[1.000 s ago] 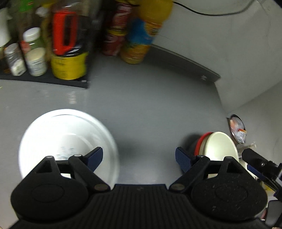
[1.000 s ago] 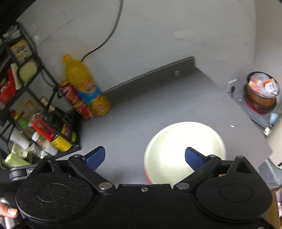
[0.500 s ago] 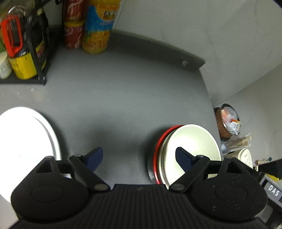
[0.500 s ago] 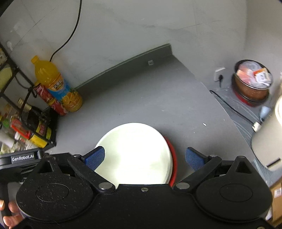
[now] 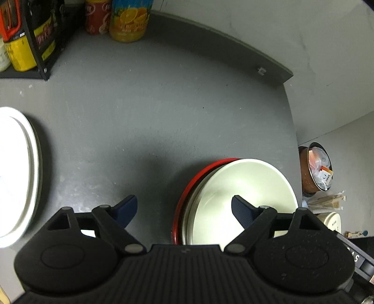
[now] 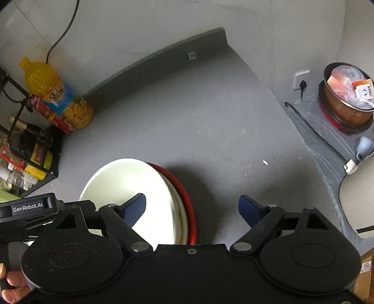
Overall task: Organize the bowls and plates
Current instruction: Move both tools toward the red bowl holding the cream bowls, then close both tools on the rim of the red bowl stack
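A cream bowl (image 5: 245, 187) sits stacked in a red-rimmed bowl (image 5: 198, 177) on the grey counter. The stack also shows in the right wrist view, cream bowl (image 6: 126, 180) over red rim (image 6: 184, 191). A white plate (image 5: 16, 173) lies at the left edge of the left wrist view. My left gripper (image 5: 184, 208) is open and empty, its right finger over the cream bowl. My right gripper (image 6: 191, 210) is open and empty, its left finger over the cream bowl and its right finger over bare counter.
A black rack (image 5: 35, 46) with jars, red cans (image 5: 98, 14) and an orange juice bottle (image 6: 56, 93) stand at the back left. A brown pot (image 6: 348, 98), a cable (image 6: 311, 126) and a cup (image 6: 363, 145) are at the right. The counter's right edge (image 5: 292, 121) is near the bowls.
Both grippers have swung: the left view shifted right, from the white plate to the bowl stack. The right view shifted right, so the stack sits further left.
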Tool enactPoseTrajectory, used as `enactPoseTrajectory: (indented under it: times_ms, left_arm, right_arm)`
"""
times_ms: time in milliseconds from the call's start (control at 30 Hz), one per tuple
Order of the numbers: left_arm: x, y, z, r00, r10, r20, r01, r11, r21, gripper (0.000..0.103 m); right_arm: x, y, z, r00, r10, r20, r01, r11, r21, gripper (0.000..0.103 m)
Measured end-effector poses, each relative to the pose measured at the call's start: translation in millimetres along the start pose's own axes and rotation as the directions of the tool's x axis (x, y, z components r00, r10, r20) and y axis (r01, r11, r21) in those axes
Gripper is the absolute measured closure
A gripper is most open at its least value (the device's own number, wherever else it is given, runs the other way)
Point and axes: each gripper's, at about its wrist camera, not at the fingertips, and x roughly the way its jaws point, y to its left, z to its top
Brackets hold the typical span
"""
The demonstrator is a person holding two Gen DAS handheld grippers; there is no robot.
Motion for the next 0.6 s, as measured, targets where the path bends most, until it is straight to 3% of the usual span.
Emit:
enactPoseTrajectory:
  times_ms: [133,200,233,300,333,400,600]
  left_arm:
    - [14,1,1,1.000,-0.001,-0.008,0.001,1.000,-0.031,0.023]
    - [19,1,0,1.000,-0.006,-0.011,0.005,0.999,-0.043,0.033]
    - [22,2,0,1.000,-0.007,-0.017,0.006,0.999,-0.045,0.036]
    - [28,2,0,0.999,0.002,-0.045,-0.005,0.999,-0.046,0.054]
    - [32,3,0,0.998,0.009,-0.061,-0.012,0.999,-0.049,0.058]
    - [39,5,0,0.996,-0.004,-0.092,-0.002,0.998,-0.065,0.077]
    - [41,3,-1,0.996,0.001,-0.091,-0.007,0.998,-0.070,0.078]
  right_arm:
    - [16,-4,0,0.999,0.015,-0.048,-0.015,1.000,-0.008,0.020]
    - [25,-4,-1,0.997,0.021,-0.075,-0.022,1.000,-0.012,0.023]
    - [30,-4,-2,0.995,0.030,-0.092,-0.032,0.999,-0.018,0.030]
    - [40,-2,-4,0.990,0.037,-0.133,-0.043,0.998,-0.044,0.058]
    - [44,0,-5,0.987,0.040,-0.157,-0.048,0.998,-0.046,0.074]
    - [46,3,-6,0.984,0.048,-0.169,-0.057,0.997,-0.051,0.075]
    - [41,9,-4,0.987,0.039,-0.159,-0.051,0.996,-0.076,0.076]
